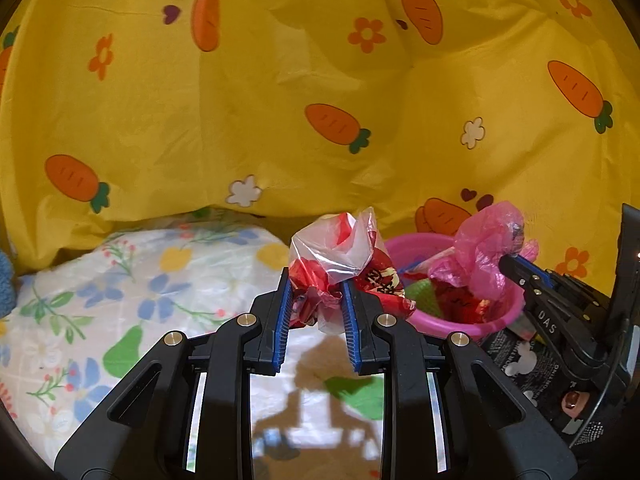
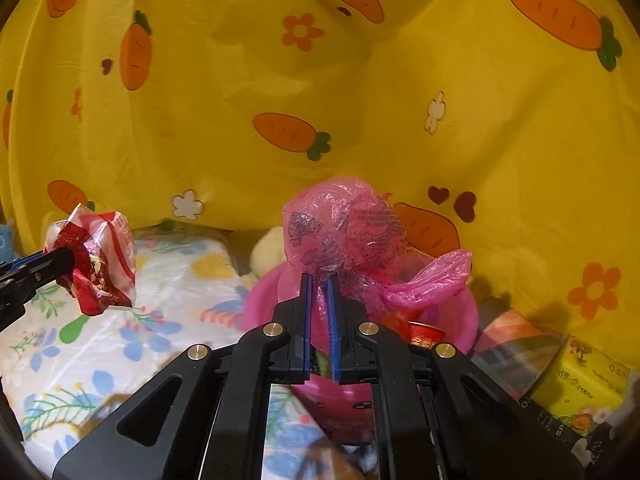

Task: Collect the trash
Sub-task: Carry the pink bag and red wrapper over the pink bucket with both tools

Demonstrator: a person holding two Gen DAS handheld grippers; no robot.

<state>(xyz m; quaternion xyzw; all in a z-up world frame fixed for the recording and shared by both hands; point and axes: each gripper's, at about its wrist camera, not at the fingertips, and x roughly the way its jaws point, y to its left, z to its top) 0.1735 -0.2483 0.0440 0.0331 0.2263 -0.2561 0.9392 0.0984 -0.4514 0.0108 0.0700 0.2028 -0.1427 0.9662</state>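
Observation:
My left gripper (image 1: 314,286) is shut on a crumpled red-and-clear plastic wrapper (image 1: 340,256), held up in the air; the same wrapper (image 2: 96,264) shows at the left of the right wrist view. My right gripper (image 2: 319,280) is shut on a thin pink plastic bag (image 2: 340,232) with dark print, and in the left wrist view this pink bag (image 1: 486,248) hangs over the bowl. A pink plastic bowl (image 1: 472,322) holding red and green scraps sits just beyond both grippers; its rim (image 2: 256,300) lies under the pink bag.
A yellow sheet with carrots and flowers (image 1: 280,100) hangs close behind everything. A white flowered cloth (image 1: 120,280) covers the surface at left. A yellow box (image 2: 580,392) and a striped dark packet (image 2: 516,352) lie right of the bowl; a pale soft toy (image 2: 268,252) sits behind it.

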